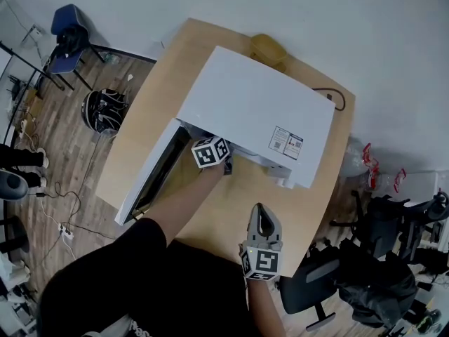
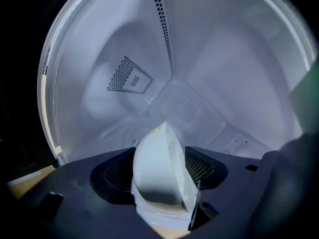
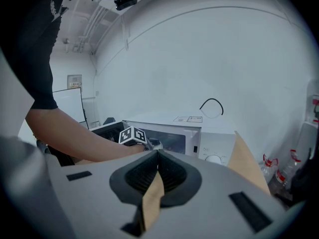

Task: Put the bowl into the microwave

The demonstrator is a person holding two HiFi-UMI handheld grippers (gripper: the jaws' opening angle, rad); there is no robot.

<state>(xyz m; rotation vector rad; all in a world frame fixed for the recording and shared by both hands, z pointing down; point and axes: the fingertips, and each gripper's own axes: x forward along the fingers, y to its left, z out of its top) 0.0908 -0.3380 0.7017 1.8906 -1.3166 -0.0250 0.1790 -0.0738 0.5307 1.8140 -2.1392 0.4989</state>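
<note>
Entry: bowl-to-microwave, placement step. Open door: swung out toward 7 o'clock from the white microwave, which sits on a wooden table. Left gripper: at the oven mouth, jaws set wide and clasping a white bowl. The bowl stands tipped on edge between the pads, just inside the cavity, with the back corner at 12 o'clock. Right gripper: at 5 o'clock of the oven, over the table, jaws closed together and holding nothing. Step in hand, by judgement: setting the bowl down inside. Next move calls for levelling the bowl onto the cavity floor, releasing it, then drawing the left gripper out toward 6 o'clock, clear of the door.
</note>
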